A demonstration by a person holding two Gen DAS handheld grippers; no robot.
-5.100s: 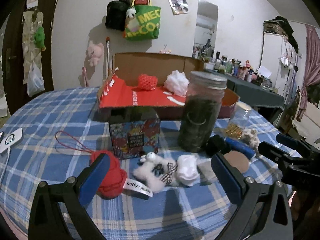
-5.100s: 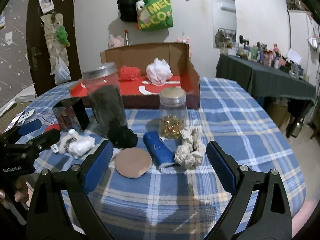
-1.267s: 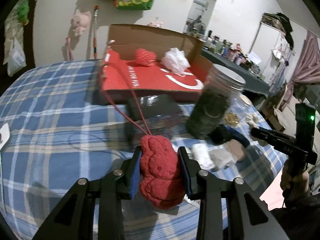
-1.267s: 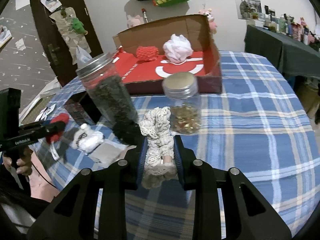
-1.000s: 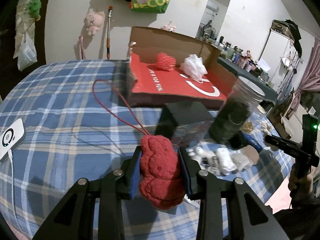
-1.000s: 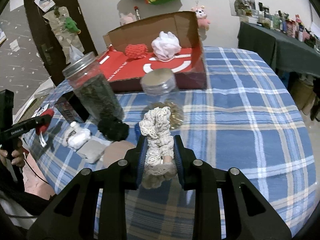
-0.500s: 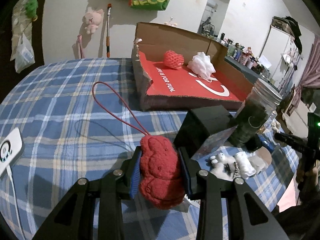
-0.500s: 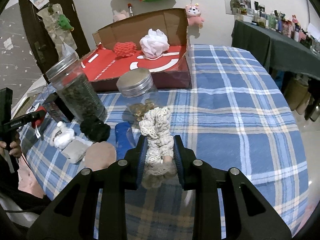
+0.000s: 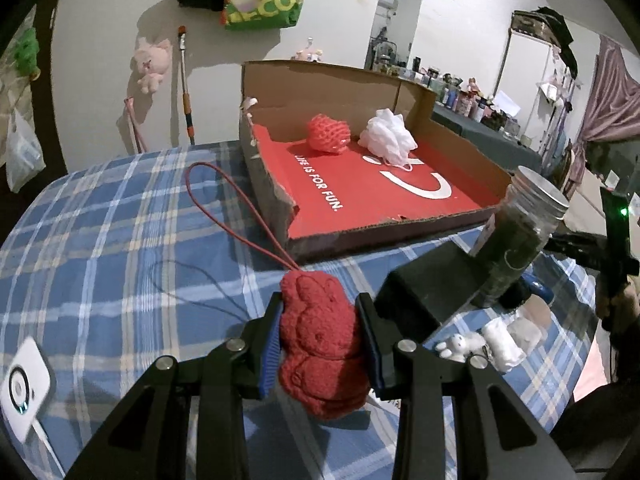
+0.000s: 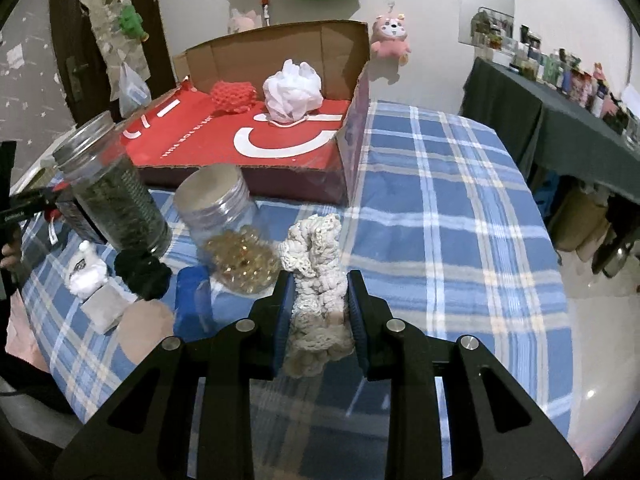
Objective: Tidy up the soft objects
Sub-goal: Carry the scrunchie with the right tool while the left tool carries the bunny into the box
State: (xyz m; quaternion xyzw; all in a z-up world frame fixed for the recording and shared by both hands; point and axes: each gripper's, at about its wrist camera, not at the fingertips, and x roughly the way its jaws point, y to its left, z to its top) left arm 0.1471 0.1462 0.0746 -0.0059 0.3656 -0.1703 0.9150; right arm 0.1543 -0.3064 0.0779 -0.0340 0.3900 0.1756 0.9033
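Note:
My left gripper (image 9: pixel 320 312) is shut on a red knitted bunny (image 9: pixel 320 344) with a red cord loop (image 9: pixel 236 204), held above the plaid tablecloth. My right gripper (image 10: pixel 318 288) is shut on a cream crocheted scrunchie (image 10: pixel 314 280), held above the table. The open cardboard box with a red floor (image 9: pixel 380 192) (image 10: pixel 280 140) holds a red mesh ball (image 9: pixel 329 134) (image 10: pixel 233 96) and a white pouf (image 9: pixel 387 138) (image 10: pixel 293 90). A small white plush bunny (image 9: pixel 476 342) (image 10: pixel 86 272) and a black scrunchie (image 10: pixel 140 272) lie on the table.
A tall jar of dark leaves (image 9: pixel 516 248) (image 10: pixel 108 196), a short jar of amber beads (image 10: pixel 228 232), a black box (image 9: pixel 432 284), a blue roll (image 10: pixel 192 296), a tan disc (image 10: pixel 144 320) and a grey block (image 10: pixel 106 308) stand near the box. A white device (image 9: pixel 24 396) lies left.
Both grippers closed on their items and lifted them. The left has since swung left and nearer the box's left corner; the right has moved forward toward the box.

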